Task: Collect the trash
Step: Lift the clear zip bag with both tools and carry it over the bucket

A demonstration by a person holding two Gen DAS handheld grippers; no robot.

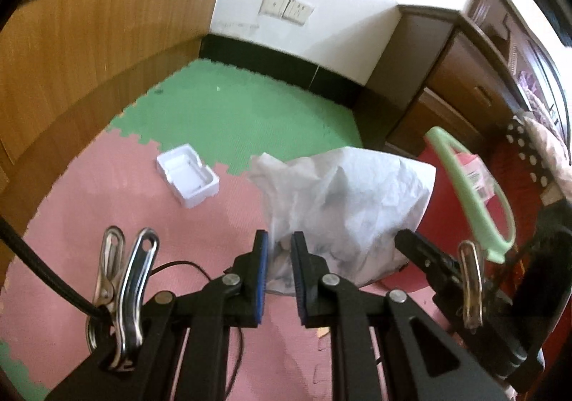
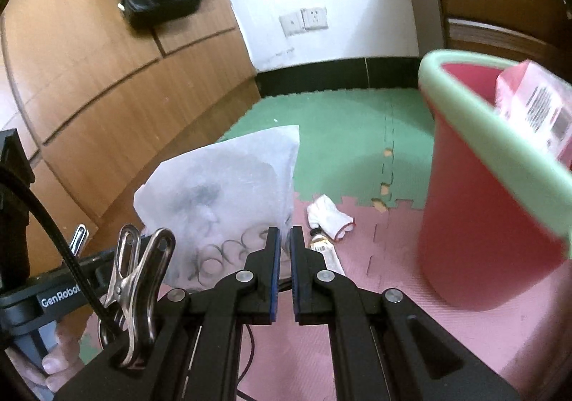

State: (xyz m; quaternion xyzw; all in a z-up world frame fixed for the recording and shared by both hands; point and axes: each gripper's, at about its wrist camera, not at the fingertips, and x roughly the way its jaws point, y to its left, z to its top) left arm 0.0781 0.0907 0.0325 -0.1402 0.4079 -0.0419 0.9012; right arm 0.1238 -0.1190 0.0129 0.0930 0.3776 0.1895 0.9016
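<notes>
A crumpled white paper sheet (image 1: 343,201) with grey smudges is held up off the floor between both grippers. My left gripper (image 1: 279,251) is shut on its lower edge. My right gripper (image 2: 285,243) is shut on the same sheet (image 2: 221,193) at its lower right corner. A red trash bin with a pale green rim (image 2: 486,208) stands close on the right and holds a pink package (image 2: 536,108). It also shows in the left wrist view (image 1: 472,186), just behind the paper. The right gripper's body (image 1: 429,258) shows beside the paper in the left wrist view.
A white plastic tray (image 1: 187,179) lies on the pink and green foam mat (image 1: 228,115). A white glove (image 2: 330,217) and a small tube (image 2: 325,251) lie on the mat near the bin. Wooden cabinets (image 1: 89,61) stand on the left, dark drawers (image 1: 457,79) on the right.
</notes>
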